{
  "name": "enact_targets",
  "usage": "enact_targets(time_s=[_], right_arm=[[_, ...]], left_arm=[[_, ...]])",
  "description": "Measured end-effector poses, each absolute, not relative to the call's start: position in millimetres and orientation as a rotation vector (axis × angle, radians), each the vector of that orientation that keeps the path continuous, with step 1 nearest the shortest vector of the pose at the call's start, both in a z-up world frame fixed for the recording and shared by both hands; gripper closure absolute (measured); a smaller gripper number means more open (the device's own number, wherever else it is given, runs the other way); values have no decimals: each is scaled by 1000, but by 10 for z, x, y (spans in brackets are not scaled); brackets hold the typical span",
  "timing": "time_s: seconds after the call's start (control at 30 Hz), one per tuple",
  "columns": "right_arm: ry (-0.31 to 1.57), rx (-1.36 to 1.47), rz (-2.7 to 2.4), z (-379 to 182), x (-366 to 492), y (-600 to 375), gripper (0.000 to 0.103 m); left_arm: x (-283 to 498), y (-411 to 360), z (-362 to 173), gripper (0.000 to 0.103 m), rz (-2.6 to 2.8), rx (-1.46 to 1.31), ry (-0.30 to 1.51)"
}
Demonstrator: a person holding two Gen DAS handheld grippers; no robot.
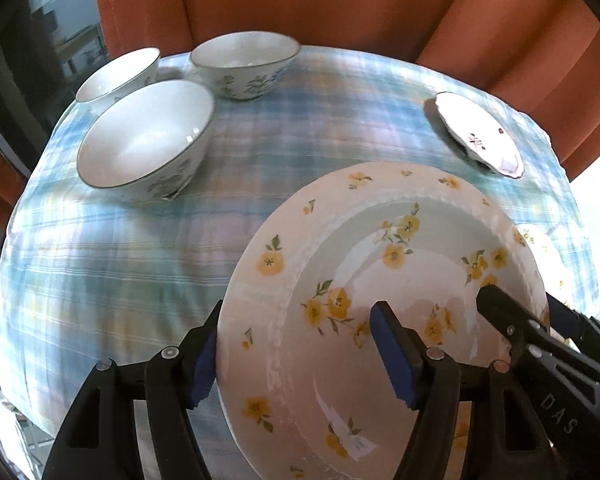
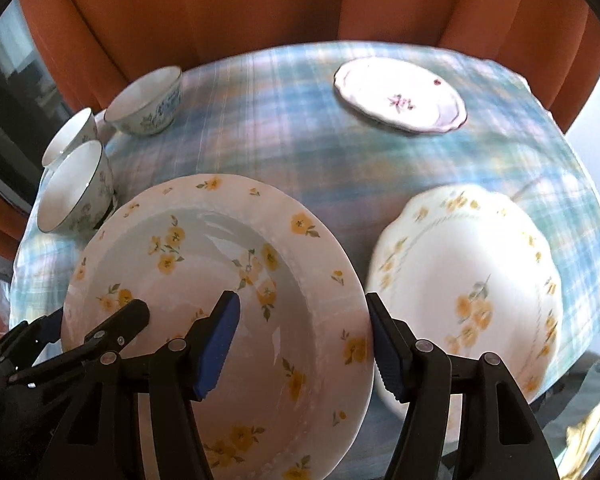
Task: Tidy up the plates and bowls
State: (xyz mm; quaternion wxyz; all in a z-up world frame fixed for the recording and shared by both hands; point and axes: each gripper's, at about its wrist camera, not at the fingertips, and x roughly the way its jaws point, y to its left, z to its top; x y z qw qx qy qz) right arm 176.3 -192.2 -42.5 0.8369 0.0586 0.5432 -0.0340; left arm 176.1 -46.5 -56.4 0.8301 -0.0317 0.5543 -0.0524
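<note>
A deep plate with yellow flowers (image 1: pixel 340 300) is held above the checked tablecloth by both grippers. My left gripper (image 1: pixel 300 356) is shut on its left rim, one finger inside and one outside. My right gripper (image 2: pixel 304 344) is shut on its right rim (image 2: pixel 340 320) the same way, and shows in the left wrist view (image 1: pixel 512 312). A second yellow-flowered plate (image 2: pixel 472 280) lies on the cloth to the right. A small plate with a purple flower (image 2: pixel 400 96) lies at the far right. Three blue-patterned bowls (image 1: pixel 144 140) (image 1: pixel 244 64) (image 1: pixel 116 72) stand at the far left.
The table carries a blue checked cloth (image 1: pixel 300 120). Orange curtains (image 1: pixel 320 0) hang close behind its far edge. A dark window or cabinet (image 1: pixel 32 60) is at the left. The table's right edge (image 2: pixel 588 200) drops off beside the second plate.
</note>
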Motion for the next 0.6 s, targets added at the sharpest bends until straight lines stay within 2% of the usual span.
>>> enact_targets(time_s=[0.6], right_arm=[[1097, 152, 25, -224, 1691, -3142, 36]], left_arm=[[1688, -1586, -440, 33, -29, -70, 1155]])
